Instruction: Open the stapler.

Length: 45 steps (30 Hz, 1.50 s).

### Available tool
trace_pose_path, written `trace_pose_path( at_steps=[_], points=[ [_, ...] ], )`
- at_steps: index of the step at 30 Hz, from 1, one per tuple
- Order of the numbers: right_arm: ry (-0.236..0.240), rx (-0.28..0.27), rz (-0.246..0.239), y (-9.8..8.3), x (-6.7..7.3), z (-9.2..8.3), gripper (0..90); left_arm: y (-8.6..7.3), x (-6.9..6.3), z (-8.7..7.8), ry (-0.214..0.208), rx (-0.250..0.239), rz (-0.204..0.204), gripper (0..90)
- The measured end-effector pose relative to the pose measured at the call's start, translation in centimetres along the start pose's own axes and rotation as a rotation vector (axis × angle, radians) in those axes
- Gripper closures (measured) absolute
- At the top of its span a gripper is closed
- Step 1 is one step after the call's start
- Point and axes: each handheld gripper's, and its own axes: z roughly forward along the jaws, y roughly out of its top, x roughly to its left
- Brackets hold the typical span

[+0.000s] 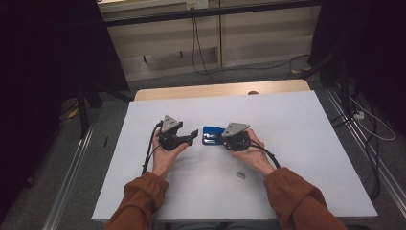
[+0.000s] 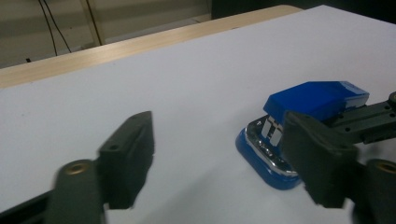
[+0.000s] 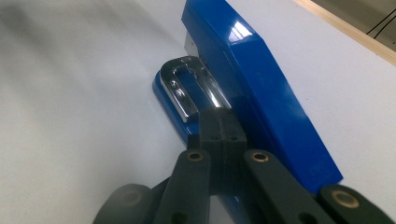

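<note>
- Blue stapler (image 1: 210,134): I am seeing it lying flat near the middle of the white table (image 1: 297,143), between my two grippers, its top arm raised over the chrome staple channel (image 3: 184,88).
- Right gripper (image 3: 219,133): I am keeping its jaws pressed together, nothing between them; their tips are resting in the gap under the stapler's top arm, against the chrome channel.
- Left gripper (image 2: 219,154): its jaws are standing apart on empty air, just beside the stapler's front end, not touching it.
- Small grey piece (image 1: 241,175): lying loose near my right wrist; too small to identify.
- Risk, my judgement: the stapler is unclamped, so prying with the right tips could slide or flip it.
- Risk: the closed tips could slip off the smooth chrome and let the arm snap down.
- Risk: closing the left jaws off-centre could push the stapler away.
</note>
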Motion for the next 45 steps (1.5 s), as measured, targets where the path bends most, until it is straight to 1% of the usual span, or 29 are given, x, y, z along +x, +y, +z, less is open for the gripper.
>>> trace_pose_path(
  at_steps=[1, 2, 3, 4, 5, 6, 7, 8, 9, 10, 12, 13, 14, 18, 20, 22, 24, 25, 27, 28, 29, 31, 32, 35, 39, 40, 42, 43, 45],
  points=[
    [0.0, 0.0, 0.0, 0.0, 0.0, 0.0, 90.0, 0.0, 0.0, 0.0, 0.0, 0.0, 0.0, 33.6],
    [-0.001, 0.0, 0.001, 0.0, 0.0, 0.0, 90.0, -0.1, 0.0, -0.1, -0.015, 0.007, -0.002, 33.6],
    [0.0, 0.0, 0.002, 0.0, 0.0, 0.0, 90.0, -0.1, 0.0, 0.0, -0.023, 0.011, 0.003, 40.2],
    [0.0, 0.0, 0.002, 0.0, 0.0, 0.0, 90.0, -0.2, -0.1, 0.0, -0.021, 0.016, 0.006, 43.4],
    [0.001, 0.0, 0.003, 0.0, 0.0, 0.0, 90.0, -0.3, -0.1, 0.1, -0.032, 0.025, 0.023, 49.3],
    [0.003, 0.0, 0.005, 0.0, 0.0, 0.0, 90.0, -0.3, -0.3, 0.1, -0.044, 0.028, 0.023, 61.4],
    [0.003, 0.0, 0.005, 0.0, 0.0, 0.0, 90.0, -0.3, -0.5, 0.2, -0.047, 0.034, 0.04, 61.4],
    [0.004, 0.001, 0.003, 0.0, 0.0, 0.0, 90.0, -0.3, -0.6, 0.3, -0.054, 0.03, 0.046, 64.7],
    [0.003, 0.0, 0.005, 0.0, 0.0, 0.0, 90.0, -0.3, -0.8, 0.3, -0.055, 0.036, 0.049, 75.5],
    [0.003, 0.001, 0.004, 0.0, 0.0, 0.0, 90.0, -0.4, -1.0, 0.5, -0.067, 0.038, 0.043, 78.9],
    [0.002, 0.0, 0.006, 0.0, 0.0, 0.0, 90.0, -0.4, -1.1, 0.5, -0.065, 0.044, 0.047, 85.5],
    [0.002, 0.0, 0.006, 0.0, 0.0, 0.0, 90.0, -0.4, -1.0, 0.6, -0.074, 0.044, 0.053, 85.5],
    [0.002, 0.0, 0.006, 0.0, 0.0, 0.0, 90.0, -0.5, -1.0, 0.6, -0.079, 0.054, 0.047, 90.0],
    [0.002, 0.0, 0.006, 0.0, 0.0, 0.0, 90.0, -0.5, -1.1, 0.9, -0.087, 0.048, 0.057, 90.0],
    [0.002, 0.0, 0.006, 0.0, 0.0, 0.0, 90.0, -0.5, -1.2, 1.0, -0.085, 0.048, 0.052, 90.0],
    [0.002, 0.0, 0.006, 0.0, 0.0, 0.0, 90.0, -0.6, -1.2, 1.0, -0.094, 0.05, 0.051, 90.0],
    [0.004, 0.001, 0.005, 0.0, 0.0, 0.0, 90.0, -0.5, -1.3, 1.2, -0.092, 0.06, 0.053, 90.0],
    [0.003, 0.0, 0.007, 0.0, 0.0, 0.0, 90.0, -0.4, -1.4, 1.3, -0.095, 0.057, 0.058, 90.0],
    [0.006, 0.001, 0.006, 0.0, 0.0, 0.0, 90.0, -0.3, -1.7, 1.6, -0.106, 0.063, 0.052, 90.0],
    [0.006, 0.001, 0.006, 0.0, -0.1, 0.0, 90.0, -0.3, -1.8, 1.7, -0.108, 0.067, 0.064, 90.0],
    [0.006, 0.001, 0.006, 0.0, -0.1, 0.0, 90.0, -0.3, -1.9, 1.9, -0.111, 0.07, 0.056, 90.0],
    [0.006, 0.001, 0.006, 0.0, -0.1, 0.0, 90.0, -0.3, -2.0, 2.0, -0.113, 0.07, 0.061, 90.0],
    [0.005, 0.001, 0.005, 0.0, 0.0, 0.0, 90.0, -0.3, -2.1, 2.1, -0.102, 0.073, 0.072, 90.0],
    [0.006, 0.001, 0.005, 0.0, 0.0, 0.0, 90.0, -0.2, -1.9, 2.1, -0.108, 0.067, 0.063, 90.0],
    [0.005, 0.002, 0.007, 0.0, 0.0, 0.0, 90.0, -0.2, -1.9, 2.1, -0.1, 0.083, 0.079, 90.0],
    [0.005, 0.002, 0.007, 0.0, 0.0, 0.0, 90.0, -0.3, -2.0, 2.2, -0.104, 0.082, 0.068, 90.0],
    [0.003, 0.002, 0.006, 0.0, 0.0, 0.0, 90.0, -0.4, -1.9, 2.4, -0.105, 0.092, 0.079, 90.0],
    [0.003, 0.002, 0.007, 0.0, 0.0, 0.0, 90.0, -0.5, -2.0, 2.4, -0.114, 0.089, 0.069, 90.0],
    [0.005, 0.002, 0.006, 0.0, 0.0, 0.0, 90.0, -0.4, -2.0, 2.5, -0.113, 0.094, 0.082, 90.0]
  ],
)
